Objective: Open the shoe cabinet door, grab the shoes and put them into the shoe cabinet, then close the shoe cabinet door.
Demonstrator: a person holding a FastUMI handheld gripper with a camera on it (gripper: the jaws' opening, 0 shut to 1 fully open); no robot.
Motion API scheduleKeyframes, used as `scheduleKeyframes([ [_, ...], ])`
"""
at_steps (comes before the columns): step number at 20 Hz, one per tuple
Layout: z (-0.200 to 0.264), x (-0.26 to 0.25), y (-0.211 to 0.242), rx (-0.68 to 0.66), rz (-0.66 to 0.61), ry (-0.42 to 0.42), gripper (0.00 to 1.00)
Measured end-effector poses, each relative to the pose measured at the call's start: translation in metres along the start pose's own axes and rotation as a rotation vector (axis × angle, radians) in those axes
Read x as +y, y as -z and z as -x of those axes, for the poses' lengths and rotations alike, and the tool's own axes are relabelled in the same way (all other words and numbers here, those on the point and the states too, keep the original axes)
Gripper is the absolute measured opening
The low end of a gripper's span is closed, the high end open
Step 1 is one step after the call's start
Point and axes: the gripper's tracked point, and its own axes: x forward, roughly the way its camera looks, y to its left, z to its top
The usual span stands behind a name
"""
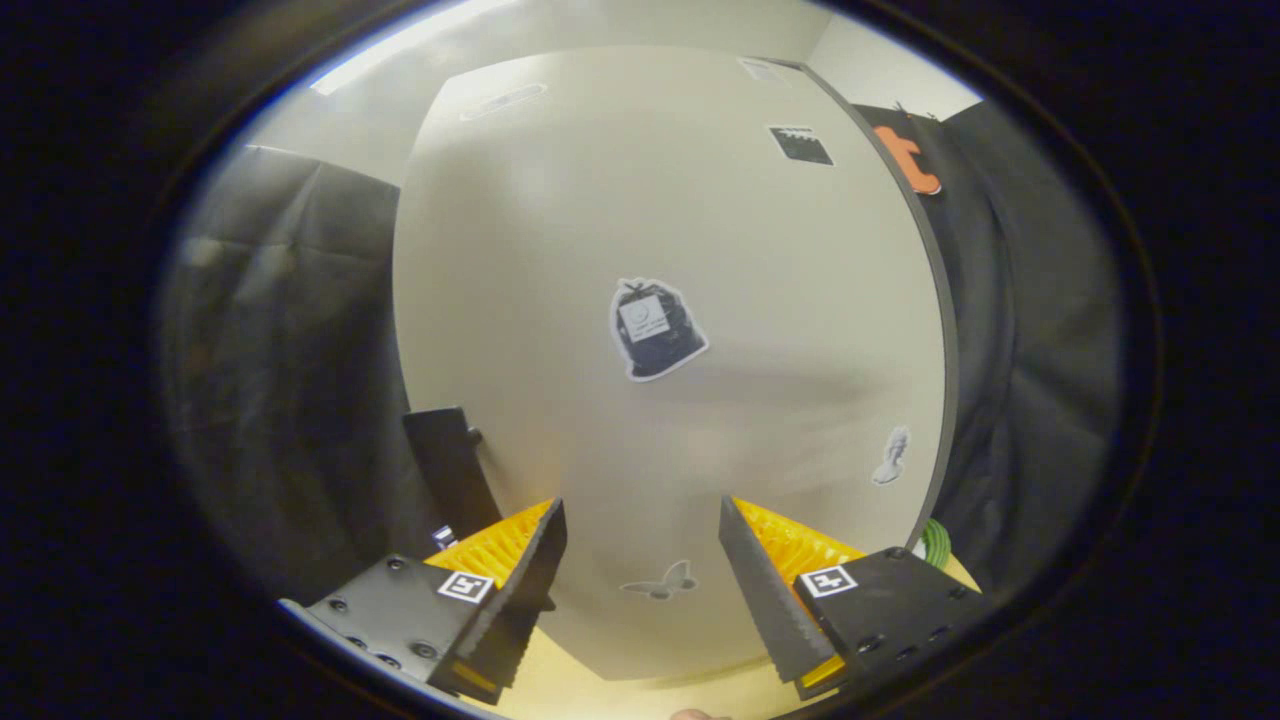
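Facing the cabinet door (680, 200) head-on, the gripper (642, 570) has its fingers spread wide with nothing between them. The pale door stands just beyond the tips. A bag sticker (655, 330) sits mid-door, a butterfly sticker (660, 582) lower down between the fingers. A dark handle (450, 470) juts from the door's left edge, just beyond the left finger (520, 580).

Matt painted door, ribbed plastic claw

The shoe cabinet door (700, 250) looks smooth, matt cream, with flat paper-like stickers (655, 328). The open claw (642, 560) has ribbed matt dark pads (760, 590) on orange plastic backing; booth cloth (290, 380) is dull, creased black.
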Motion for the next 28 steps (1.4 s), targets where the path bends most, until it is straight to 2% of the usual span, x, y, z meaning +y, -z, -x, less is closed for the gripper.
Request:
scheduleKeyframes([
  [2,-0.016,-0.002,-0.003,-0.009,-0.012,0.008,0.95],
  [11,-0.03,0.006,-0.001,-0.031,-0.006,0.027,0.96],
  [23,-0.038,0.006,0.002,-0.052,-0.004,0.111,0.96],
  [28,-0.039,0.005,0.003,-0.058,-0.004,0.112,0.96],
])
